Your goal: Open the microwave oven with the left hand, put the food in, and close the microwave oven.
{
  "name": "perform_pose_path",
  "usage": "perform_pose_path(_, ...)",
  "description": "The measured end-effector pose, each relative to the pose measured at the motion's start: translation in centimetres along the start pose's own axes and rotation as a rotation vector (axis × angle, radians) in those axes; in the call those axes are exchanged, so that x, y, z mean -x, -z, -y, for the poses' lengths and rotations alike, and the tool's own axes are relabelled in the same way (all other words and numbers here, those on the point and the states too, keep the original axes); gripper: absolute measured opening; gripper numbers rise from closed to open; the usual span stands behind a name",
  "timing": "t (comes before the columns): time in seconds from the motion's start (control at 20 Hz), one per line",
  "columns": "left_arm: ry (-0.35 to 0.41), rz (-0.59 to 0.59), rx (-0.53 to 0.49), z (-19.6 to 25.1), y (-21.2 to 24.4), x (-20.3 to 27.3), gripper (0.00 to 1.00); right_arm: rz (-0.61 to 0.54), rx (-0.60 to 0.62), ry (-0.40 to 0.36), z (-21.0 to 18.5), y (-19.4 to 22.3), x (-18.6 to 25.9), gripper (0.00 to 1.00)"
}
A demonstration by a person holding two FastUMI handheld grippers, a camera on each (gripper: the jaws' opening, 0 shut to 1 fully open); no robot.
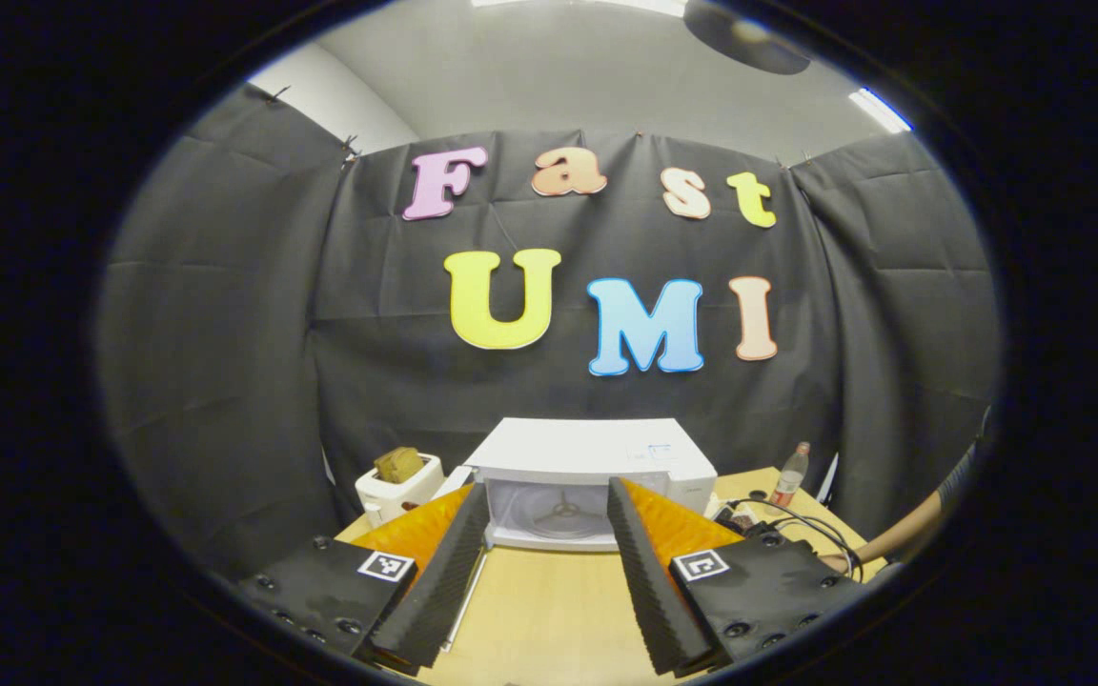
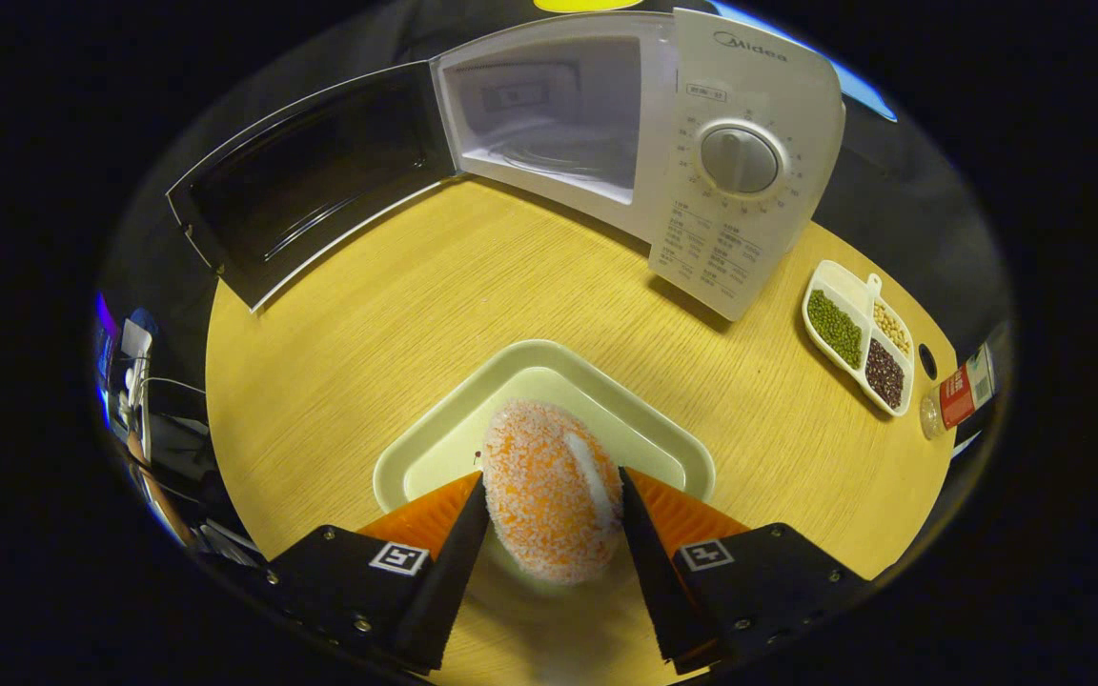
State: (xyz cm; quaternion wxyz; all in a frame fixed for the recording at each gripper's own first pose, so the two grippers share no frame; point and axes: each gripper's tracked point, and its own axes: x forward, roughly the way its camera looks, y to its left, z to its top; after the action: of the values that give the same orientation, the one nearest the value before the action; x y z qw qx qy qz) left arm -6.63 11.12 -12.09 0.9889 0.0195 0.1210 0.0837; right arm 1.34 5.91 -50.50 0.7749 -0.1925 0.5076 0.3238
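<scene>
Standing at the far side of a light wood-grain table (image 2: 396,324), the white microwave oven (image 2: 644,124) is seen in the right gripper view with its door (image 2: 311,181) swung fully open to the left and its pale cavity exposed. A control panel with a round dial (image 2: 740,159) is carried on its right side. Nearer on the table, a pale green tray (image 2: 549,376) is placed, and the food (image 2: 549,486), an orange, crumb-coated oval with a white stripe, is held over it between the fingers of the right gripper (image 2: 549,519), which are pressed against both of its sides. To the right, a white divided dish (image 2: 859,338) of green, dark and pale beans is set, with a bottle (image 2: 959,395) lying just beyond it at the table's edge.

In the left gripper view, the left gripper (image 1: 544,543) is held well back from the microwave oven (image 1: 597,467), its fingers spread wide with nothing between them. A white toaster (image 1: 396,486) with brown bread in it is seen left of the oven, and a bottle (image 1: 790,474) and dark cables (image 1: 797,524) to its right. The booth is closed in by black cloth walls (image 1: 225,333), above which a grey ceiling with strip lights (image 1: 878,110) is visible.
</scene>
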Motion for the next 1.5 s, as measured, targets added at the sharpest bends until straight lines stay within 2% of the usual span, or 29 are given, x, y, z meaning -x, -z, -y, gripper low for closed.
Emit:
perform_pose_path(0.05, 0.005, 0.002, 0.004, -0.3, -0.1, -0.2, 0.80, -0.014, 0.008, -0.006, -0.1, 0.1, 0.2, 0.76)
perform_pose_path(0.1, 0.010, 0.004, 0.011, -0.4, 0.0, -0.4, 0.84, -0.028, 0.018, -0.008, -0.5, 0.4, 0.4, 0.73)
perform_pose_path(0.15, 0.012, 0.008, 0.019, -0.7, 0.0, -0.8, 0.84, -0.040, 0.031, 0.013, -0.4, 0.4, 0.8, 0.71)
perform_pose_path(0.2, 0.019, 0.011, 0.027, -1.0, 0.1, -1.0, 0.80, -0.042, 0.054, 0.030, -0.5, 0.5, 1.2, 0.63)
perform_pose_path(0.35, 0.043, 0.021, 0.039, -1.3, 0.1, -1.8, 0.94, -0.021, 0.133, 0.058, -1.4, -0.6, 2.6, 0.63)
perform_pose_path(0.55, 0.062, 0.026, 0.033, -2.2, -0.1, -2.0, 0.94, 0.051, 0.174, 0.098, -2.9, -4.1, 4.3, 0.63)
perform_pose_path(0.65, 0.063, 0.025, 0.035, -2.8, -0.1, -2.2, 0.94, 0.095, 0.222, 0.138, -3.0, -6.7, 4.9, 0.60)
perform_pose_path(0.8, 0.051, 0.025, 0.048, -4.2, 0.3, -1.8, 0.93, 0.150, 0.304, 0.188, -3.1, -10.4, 5.0, 0.63)
perform_pose_path(1.05, 0.009, 0.021, 0.058, -7.4, 0.7, -0.6, 0.95, 0.194, 0.451, 0.315, -2.2, -14.8, 4.6, 0.65)
perform_pose_path(1.1, 0.001, 0.021, 0.061, -8.0, 0.7, -0.4, 0.95, 0.204, 0.496, 0.347, -2.1, -15.7, 4.5, 0.63)
perform_pose_path(1.25, -0.012, 0.019, 0.068, -9.0, 1.0, 0.3, 0.95, 0.261, 0.641, 0.462, -1.7, -19.0, 4.7, 0.63)
perform_pose_path(1.5, -0.029, 0.010, 0.054, -9.7, 1.5, 0.6, 0.95, 0.329, 0.749, 0.534, -2.6, -22.9, 3.8, 0.63)
